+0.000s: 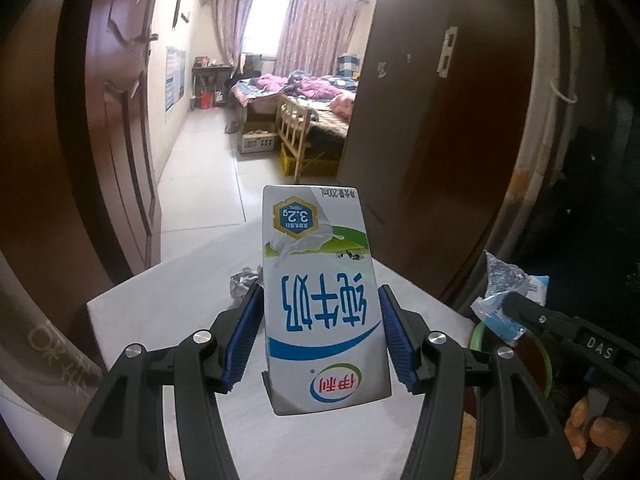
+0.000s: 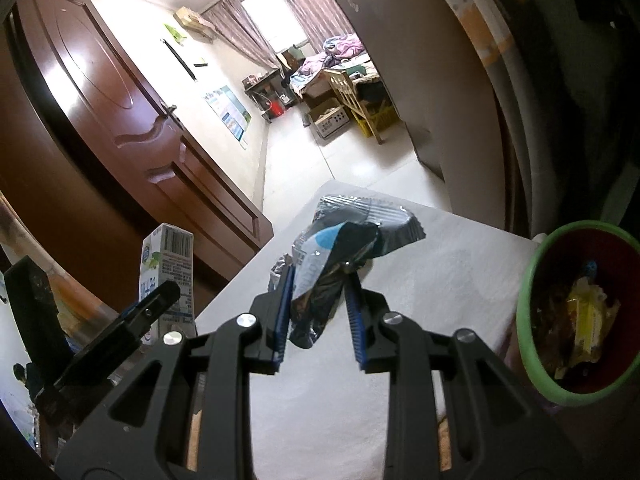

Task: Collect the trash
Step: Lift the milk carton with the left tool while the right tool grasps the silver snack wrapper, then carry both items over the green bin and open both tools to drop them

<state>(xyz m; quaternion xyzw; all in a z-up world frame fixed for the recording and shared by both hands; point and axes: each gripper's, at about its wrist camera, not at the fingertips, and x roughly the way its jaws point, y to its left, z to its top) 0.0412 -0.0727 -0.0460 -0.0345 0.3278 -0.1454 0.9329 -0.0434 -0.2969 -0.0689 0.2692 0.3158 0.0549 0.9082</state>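
Left wrist view. The left tool (image 1: 320,312) pinched a white-and-blue milk carton (image 1: 322,300) between its blue pads (image 1: 394,344), one pad flat against each side of the carton. The carton was upside down, its print inverted, and it stood clear above the white desk (image 1: 160,320). A crumpled silvery wrapper (image 1: 245,282) lay on the desk toward the far edge, just behind the left pad. At the right side of the frame the right tool (image 1: 516,304) was partly visible, with a clear-and-blue plastic wrapper (image 1: 502,292) caught at its tip. Beside it showed part of the green rim of a bin (image 1: 478,336) and, lower down, fingers of a hand (image 1: 592,432). Beyond the desk an open doorway showed a tiled floor (image 1: 208,168) and a bed (image 1: 304,92).

Right wrist view. The right tool (image 2: 318,300) was pressed together on the plastic wrapper (image 2: 344,248), which was dark with a blue-and-white patch; the wrapper bunched between the pads and fanned out above the fingertips, clear of the desk (image 2: 440,280). The bin (image 2: 528,312), green-rimmed with a dark red inside, sat at the desk's right edge and held wrappers, one of them yellow. At the left side the left tool (image 2: 160,296) held the milk carton (image 2: 168,264) beyond the desk's left edge. A brown door (image 2: 120,120) stood behind it.
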